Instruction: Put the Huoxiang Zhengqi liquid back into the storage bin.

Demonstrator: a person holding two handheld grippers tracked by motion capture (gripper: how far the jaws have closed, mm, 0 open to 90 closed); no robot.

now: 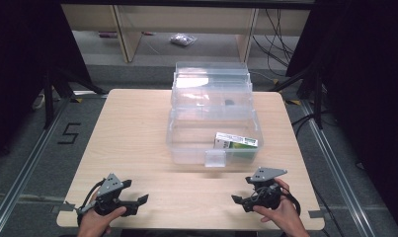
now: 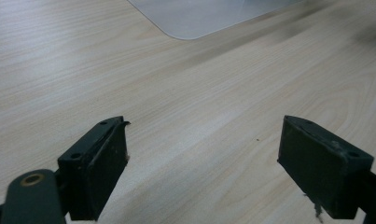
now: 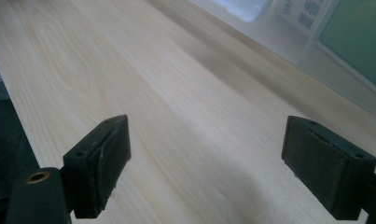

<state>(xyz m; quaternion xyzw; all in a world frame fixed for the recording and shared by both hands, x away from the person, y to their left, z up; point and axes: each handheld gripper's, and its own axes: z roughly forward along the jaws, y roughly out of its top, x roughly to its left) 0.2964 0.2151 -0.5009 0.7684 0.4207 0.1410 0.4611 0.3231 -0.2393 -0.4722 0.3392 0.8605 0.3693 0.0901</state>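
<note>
A clear plastic box (image 1: 186, 143) with its lid (image 1: 211, 81) swung open at the back stands on the middle of the light wooden table (image 1: 132, 133). Inside it, at the front right, lies a white and green carton (image 1: 236, 142). My left gripper (image 1: 143, 202) rests near the table's front left edge, held by a hand, jaws wide apart and empty (image 2: 202, 163). My right gripper (image 1: 235, 199) sits near the front right edge, also open with nothing between its jaws (image 3: 204, 163). The box wall (image 3: 316, 51) and the carton (image 3: 358, 42) show in the right gripper view.
A small clear latch tab (image 1: 215, 158) hangs at the box's front. Beyond the table stand wooden shelf legs (image 1: 127, 34), a small bag on the floor (image 1: 182, 40) and loose cables (image 1: 278, 44). A floor mark reading 5 (image 1: 69, 133) lies left of the table.
</note>
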